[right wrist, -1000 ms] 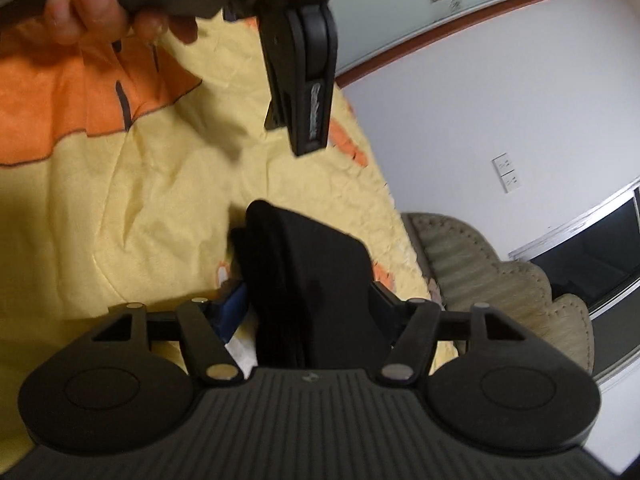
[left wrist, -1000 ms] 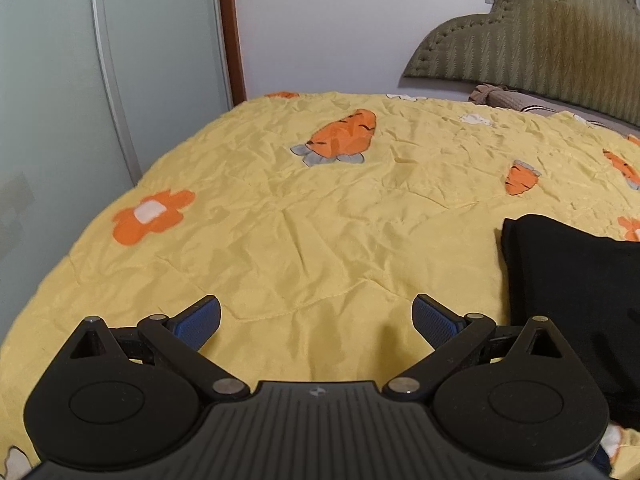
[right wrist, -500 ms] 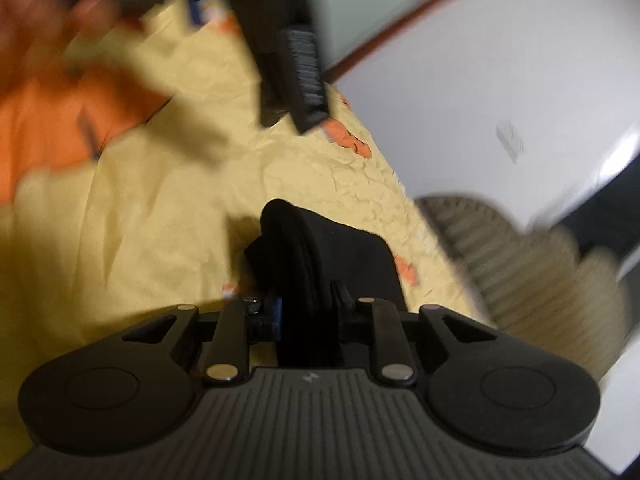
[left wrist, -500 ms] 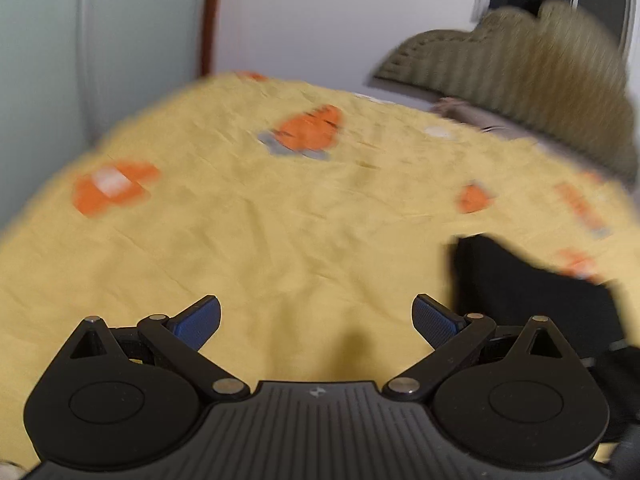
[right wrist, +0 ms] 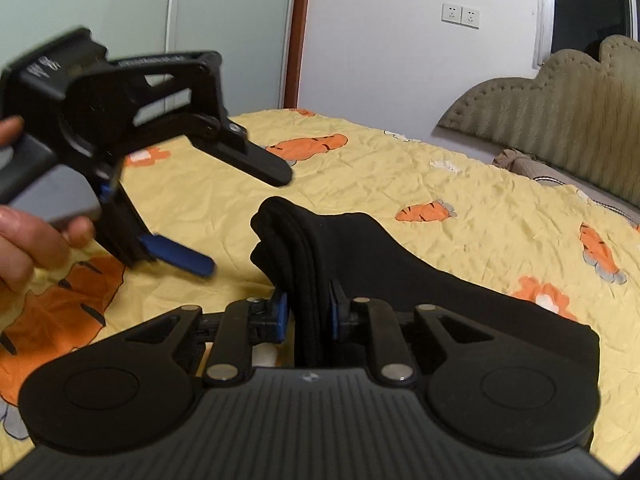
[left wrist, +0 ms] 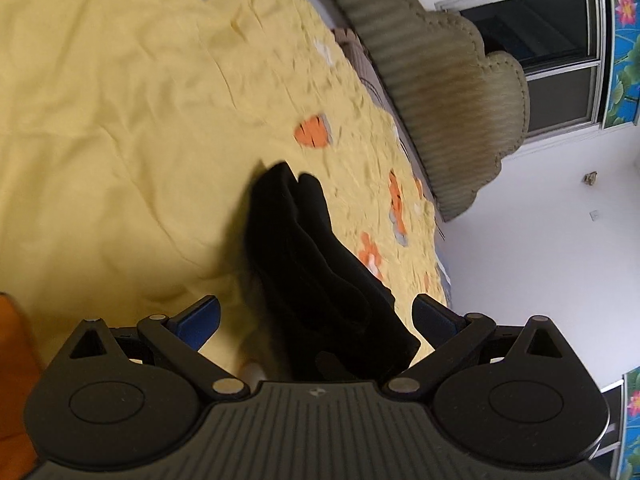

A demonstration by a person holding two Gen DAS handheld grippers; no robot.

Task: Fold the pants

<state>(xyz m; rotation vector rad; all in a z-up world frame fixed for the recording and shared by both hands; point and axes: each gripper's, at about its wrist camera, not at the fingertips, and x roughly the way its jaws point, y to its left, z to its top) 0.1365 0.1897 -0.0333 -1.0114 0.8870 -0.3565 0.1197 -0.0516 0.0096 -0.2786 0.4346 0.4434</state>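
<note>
The folded black pants [right wrist: 360, 248] lie on the yellow carrot-print bedcover [right wrist: 400, 184]. My right gripper [right wrist: 308, 308] has its jaws closing, and the blue pads press on the layered folded edge, which stands lifted off the cover. In the left wrist view the pants [left wrist: 304, 248] run up between the wide-spread fingers of my left gripper [left wrist: 316, 316], and neither pad touches the cloth. From the right wrist view the left gripper [right wrist: 240, 218] hangs open just left of the pants, held by a hand [right wrist: 28, 248].
A padded olive headboard [right wrist: 580, 100] stands along the bed's far right side, with a pillow edge below it. A frosted wardrobe door [right wrist: 120, 0] and a white wall with sockets [right wrist: 460, 14] stand behind the bed. A window [left wrist: 560, 60] is above the headboard.
The right gripper's jaws came together on the pants' folded edge, rolled upright and rose. The left gripper rolled and swung toward the pants, which now sit between its open fingers.
</note>
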